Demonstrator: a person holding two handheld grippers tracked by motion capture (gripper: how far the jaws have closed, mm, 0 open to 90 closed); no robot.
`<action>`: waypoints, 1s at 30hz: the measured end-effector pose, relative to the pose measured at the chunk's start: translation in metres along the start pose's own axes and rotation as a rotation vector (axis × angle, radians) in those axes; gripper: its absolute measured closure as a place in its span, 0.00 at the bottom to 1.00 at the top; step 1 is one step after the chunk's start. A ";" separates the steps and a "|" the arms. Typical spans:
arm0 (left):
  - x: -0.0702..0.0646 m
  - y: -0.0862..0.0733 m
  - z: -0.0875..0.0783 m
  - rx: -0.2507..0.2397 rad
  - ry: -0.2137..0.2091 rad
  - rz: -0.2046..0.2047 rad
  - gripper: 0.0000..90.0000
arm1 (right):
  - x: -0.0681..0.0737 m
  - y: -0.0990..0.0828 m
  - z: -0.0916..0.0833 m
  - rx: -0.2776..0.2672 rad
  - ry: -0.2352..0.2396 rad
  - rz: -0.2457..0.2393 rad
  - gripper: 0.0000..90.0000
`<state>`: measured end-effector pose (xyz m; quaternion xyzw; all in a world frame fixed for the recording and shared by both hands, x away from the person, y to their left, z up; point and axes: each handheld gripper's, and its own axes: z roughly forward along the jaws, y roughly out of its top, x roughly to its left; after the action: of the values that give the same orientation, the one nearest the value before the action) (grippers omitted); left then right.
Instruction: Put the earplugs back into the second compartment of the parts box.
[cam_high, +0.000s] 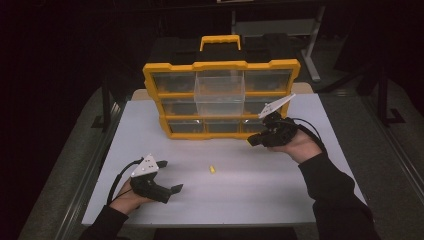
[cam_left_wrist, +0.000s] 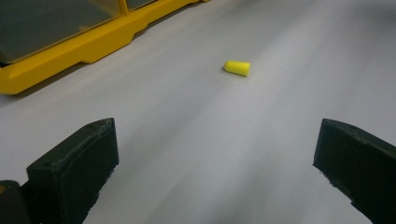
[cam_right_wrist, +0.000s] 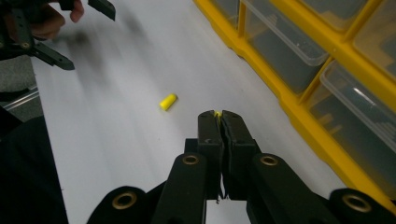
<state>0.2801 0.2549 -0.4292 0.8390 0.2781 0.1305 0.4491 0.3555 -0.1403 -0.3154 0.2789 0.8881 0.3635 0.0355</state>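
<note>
A loose yellow earplug (cam_high: 212, 170) (cam_left_wrist: 237, 68) (cam_right_wrist: 168, 101) lies on the white table (cam_high: 260, 195), between the two grippers. My left gripper (cam_high: 171, 176) (cam_left_wrist: 215, 154) rests low at the front left, jaws open and empty, pointing toward that earplug. My right gripper (cam_high: 252, 141) (cam_right_wrist: 218, 116) hangs above the table in front of the yellow organiser case (cam_high: 220, 65). Its jaws are shut, and a sliver of a second yellow earplug (cam_right_wrist: 217, 113) shows pinched between the pads at the tips.
The organiser case stands upright at the back of the table with several clear drawers; one clear drawer (cam_high: 220, 95) sticks out at its middle. Dark floor and metal rails surround the table.
</note>
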 end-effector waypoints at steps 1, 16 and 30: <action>0.000 0.000 0.000 0.000 0.000 0.000 0.00 | 0.000 0.002 -0.003 -0.001 -0.001 0.000 0.96; 0.000 0.000 0.000 -0.005 0.010 -0.007 0.00 | -0.006 0.028 -0.042 -0.020 -0.021 -0.005 0.96; 0.000 0.000 0.001 0.004 0.002 -0.006 0.00 | -0.009 0.058 -0.074 -0.042 -0.040 -0.011 0.96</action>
<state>0.2800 0.2543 -0.4295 0.8389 0.2814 0.1294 0.4476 0.3707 -0.1574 -0.2240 0.2803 0.8810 0.3761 0.0613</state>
